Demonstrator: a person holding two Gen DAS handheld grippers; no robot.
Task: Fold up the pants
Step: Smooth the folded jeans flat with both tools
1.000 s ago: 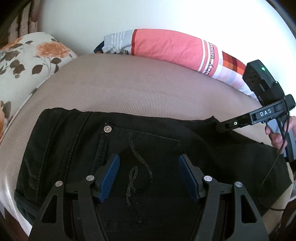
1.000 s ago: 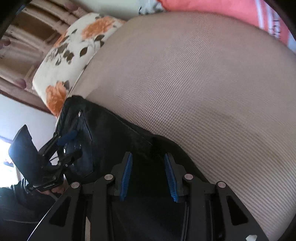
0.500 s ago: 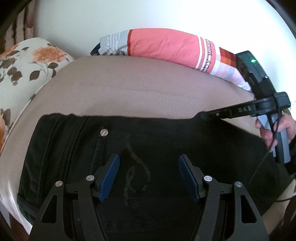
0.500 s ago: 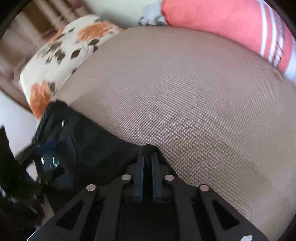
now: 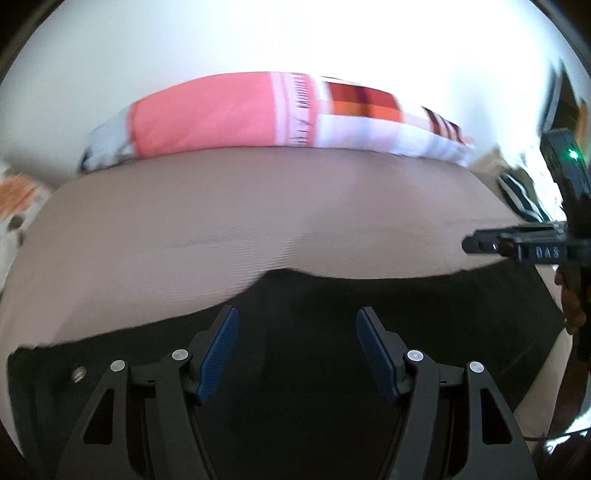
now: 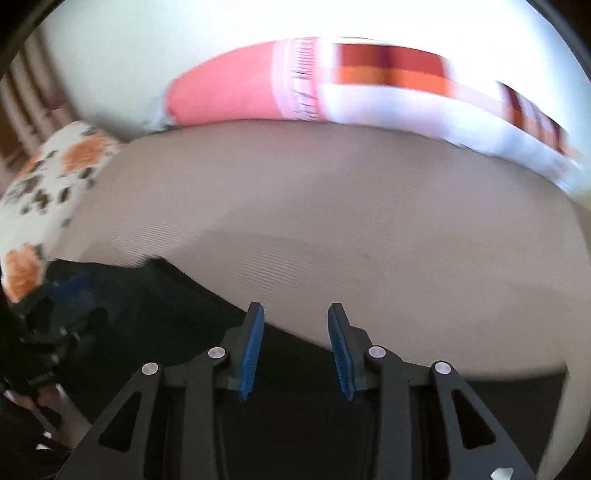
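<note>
Black pants (image 5: 424, 317) lie flat on a beige bed surface (image 5: 258, 214), filling the bottom of both views (image 6: 166, 310). My left gripper (image 5: 297, 319) is open and empty above the pants, blue pads wide apart. My right gripper (image 6: 295, 314) is open and empty over the far edge of the pants. The right gripper also shows at the right edge of the left wrist view (image 5: 469, 244). The left gripper shows blurred at the left of the right wrist view (image 6: 64, 295). A metal rivet (image 5: 78, 374) on the pants shows at lower left.
A pink, white and orange striped pillow (image 5: 229, 110) lies along the back of the bed by the white wall (image 5: 258, 33). A floral pillow (image 6: 55, 173) lies at the left. Bare beige bed surface (image 6: 351, 221) stretches beyond the pants.
My right gripper was shut on the pants edge half a second ago and is now open. Both views have tilted upward and pulled back, so the pants sit lower in frame.
</note>
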